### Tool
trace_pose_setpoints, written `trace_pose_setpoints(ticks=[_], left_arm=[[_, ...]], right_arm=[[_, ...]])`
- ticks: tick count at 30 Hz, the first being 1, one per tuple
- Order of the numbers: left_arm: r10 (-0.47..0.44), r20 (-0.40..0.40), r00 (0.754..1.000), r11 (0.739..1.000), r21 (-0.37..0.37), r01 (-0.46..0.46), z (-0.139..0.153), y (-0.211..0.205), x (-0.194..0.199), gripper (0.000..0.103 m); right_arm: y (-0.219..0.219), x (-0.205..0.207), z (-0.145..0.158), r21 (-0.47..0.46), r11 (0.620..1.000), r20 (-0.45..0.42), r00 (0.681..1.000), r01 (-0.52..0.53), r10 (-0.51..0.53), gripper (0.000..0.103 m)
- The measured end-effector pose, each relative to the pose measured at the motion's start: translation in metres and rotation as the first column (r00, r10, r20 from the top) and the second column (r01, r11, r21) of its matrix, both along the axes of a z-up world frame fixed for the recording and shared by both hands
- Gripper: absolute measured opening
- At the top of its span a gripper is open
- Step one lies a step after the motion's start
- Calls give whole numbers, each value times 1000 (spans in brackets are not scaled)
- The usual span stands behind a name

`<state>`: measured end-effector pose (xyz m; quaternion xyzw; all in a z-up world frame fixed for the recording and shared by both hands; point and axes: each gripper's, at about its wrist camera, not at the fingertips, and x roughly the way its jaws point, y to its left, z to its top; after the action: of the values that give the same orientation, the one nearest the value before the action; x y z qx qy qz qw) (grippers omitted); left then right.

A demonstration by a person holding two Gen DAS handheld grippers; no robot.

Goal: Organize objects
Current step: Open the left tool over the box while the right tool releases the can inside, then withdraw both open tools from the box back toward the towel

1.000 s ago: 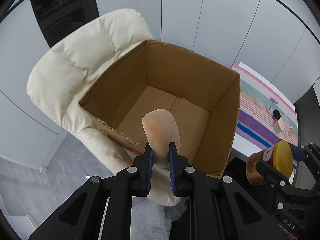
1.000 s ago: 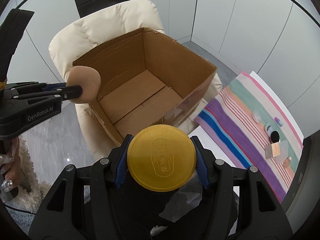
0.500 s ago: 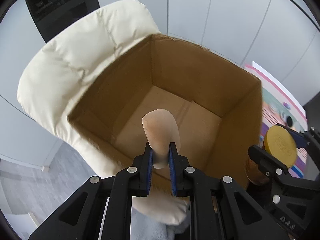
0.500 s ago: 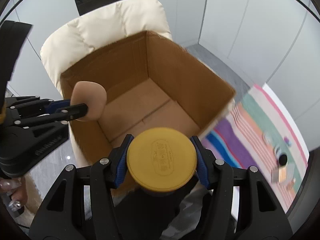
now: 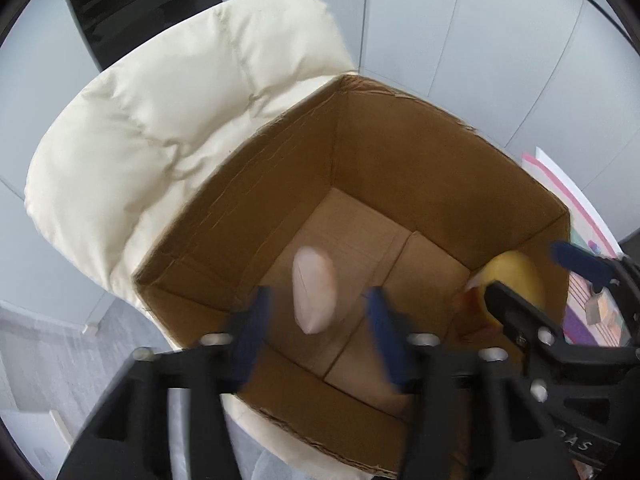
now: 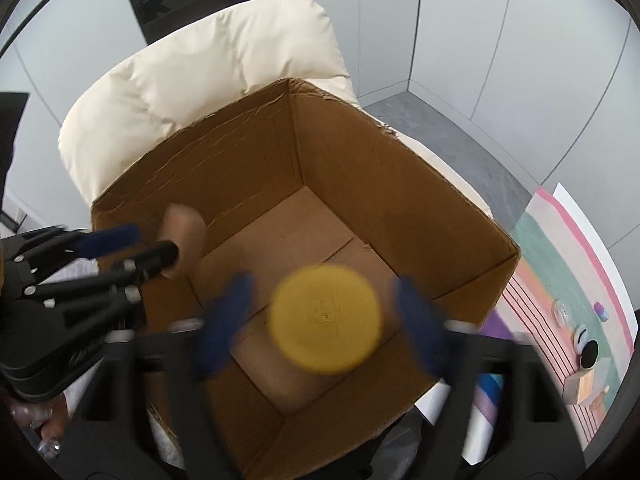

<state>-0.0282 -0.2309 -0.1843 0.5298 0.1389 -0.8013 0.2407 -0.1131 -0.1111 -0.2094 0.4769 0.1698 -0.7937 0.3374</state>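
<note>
An open cardboard box (image 5: 400, 152) (image 6: 400, 184) stands on a cream padded chair. My left gripper (image 5: 316, 320) is open over the box, and a beige makeup sponge (image 5: 314, 294) is loose between its spread fingers, blurred, inside the box opening. It also shows in the right wrist view (image 6: 184, 236). My right gripper (image 6: 324, 320) is open over the box, and a yellow-lidded jar (image 6: 326, 318) is loose between its fingers, blurred. The jar also shows in the left wrist view (image 5: 516, 276).
The cream chair (image 5: 168, 128) backs the box on the left and far side. A striped mat (image 6: 560, 300) with small cosmetic items lies to the right on a white table. Grey floor and pale wall panels lie behind.
Both grippers moved forward over the box and opened. The sponge and the jar have left the fingers and are dropping into the box.
</note>
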Motion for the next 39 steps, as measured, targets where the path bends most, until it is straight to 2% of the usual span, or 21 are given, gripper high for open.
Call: trace_pose_setpoints(ticks=[1,4,10,13,19,25,31,39], left_arm=[[16,-13,1000,1000,3,-16,2,-4,3,75],[39,-61,997,998,44,-36,8,-10,10,82],[12,-42,999,1000,10,-11,9,-6,7,83],[8,-50,999,1000,18,-7,9,-8,6,83],[-10,-70,997,1000,-30,8,20,-5,13,83],[12,-89,996,1000,-7,-12,32,-5,35,83],[9,-109,994,1000,-25,-11,47,6,64,83],[-10,-90,996,1000,-21,8,47,28,105,83]], right_arm=[[0,-1,1,3,1000,-18,1000,12,-12,102],[2,-4,4,-7,1000,-31,999,23,-24,103],[4,-4,4,0,1000,-27,999,26,-26,103],[7,-4,6,0,1000,-16,999,31,-31,103],[14,4,15,7,999,-32,999,44,-44,103],[27,16,32,10,998,-51,997,67,-66,103],[47,42,53,-3,997,-66,994,82,-82,103],[69,81,67,-8,996,-68,994,87,-87,103]])
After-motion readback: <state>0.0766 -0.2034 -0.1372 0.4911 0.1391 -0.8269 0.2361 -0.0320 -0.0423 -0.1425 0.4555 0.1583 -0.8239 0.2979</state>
